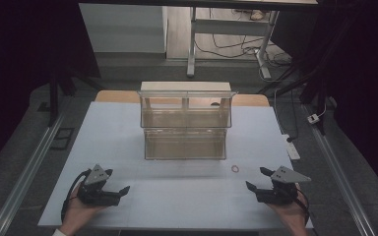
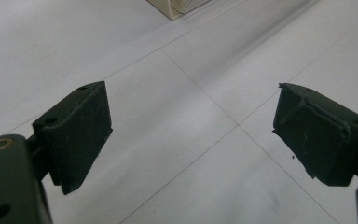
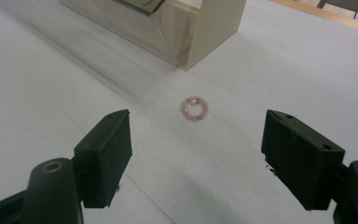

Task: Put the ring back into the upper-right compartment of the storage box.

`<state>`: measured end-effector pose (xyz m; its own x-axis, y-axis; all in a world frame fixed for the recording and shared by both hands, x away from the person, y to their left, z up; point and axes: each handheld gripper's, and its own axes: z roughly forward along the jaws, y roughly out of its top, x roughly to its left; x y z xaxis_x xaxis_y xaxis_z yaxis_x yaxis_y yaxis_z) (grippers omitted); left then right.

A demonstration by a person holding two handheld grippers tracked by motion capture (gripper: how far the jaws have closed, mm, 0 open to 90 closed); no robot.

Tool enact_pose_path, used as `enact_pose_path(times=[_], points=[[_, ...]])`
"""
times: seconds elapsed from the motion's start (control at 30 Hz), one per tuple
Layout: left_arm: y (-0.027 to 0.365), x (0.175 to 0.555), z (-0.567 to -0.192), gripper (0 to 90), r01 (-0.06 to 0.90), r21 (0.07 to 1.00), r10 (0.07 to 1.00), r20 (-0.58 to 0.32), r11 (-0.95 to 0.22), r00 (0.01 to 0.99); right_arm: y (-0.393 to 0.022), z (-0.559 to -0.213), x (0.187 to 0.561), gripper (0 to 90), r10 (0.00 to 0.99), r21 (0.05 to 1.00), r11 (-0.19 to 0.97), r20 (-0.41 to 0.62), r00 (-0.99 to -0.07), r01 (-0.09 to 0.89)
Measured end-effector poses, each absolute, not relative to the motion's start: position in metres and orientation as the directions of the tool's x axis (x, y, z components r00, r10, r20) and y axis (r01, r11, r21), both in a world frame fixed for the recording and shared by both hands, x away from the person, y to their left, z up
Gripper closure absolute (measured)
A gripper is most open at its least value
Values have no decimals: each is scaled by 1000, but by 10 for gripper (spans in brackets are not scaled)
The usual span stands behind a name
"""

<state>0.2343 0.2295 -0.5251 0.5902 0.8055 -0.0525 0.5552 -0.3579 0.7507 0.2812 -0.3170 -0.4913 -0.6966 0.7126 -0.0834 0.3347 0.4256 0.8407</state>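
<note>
Lying ahead of right gripper [image 3: 196,154]: bracelet [image 3: 194,108]

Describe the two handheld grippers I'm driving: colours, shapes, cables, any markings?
Both are matt black. The left claw and right claw each carry a grey three-cornered plate on top, with a black cable trailing back along the hand. The blocky rectangular pads have small screw holes, and a brass-coloured insert sits in each arm. A white cuff edge shows at the left wrist.

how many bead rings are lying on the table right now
1. The bead ring lies flat on the white table, beside the clear organizer's front right corner, ahead of the right gripper.
</note>
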Motion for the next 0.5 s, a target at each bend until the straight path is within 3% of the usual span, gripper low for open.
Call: enact_pose_path(times=[0.5], points=[[228,235,-526,113,558,745,801,-53,-366,596,-306,-471,293,267,719,823,422,-49,-693,381]])
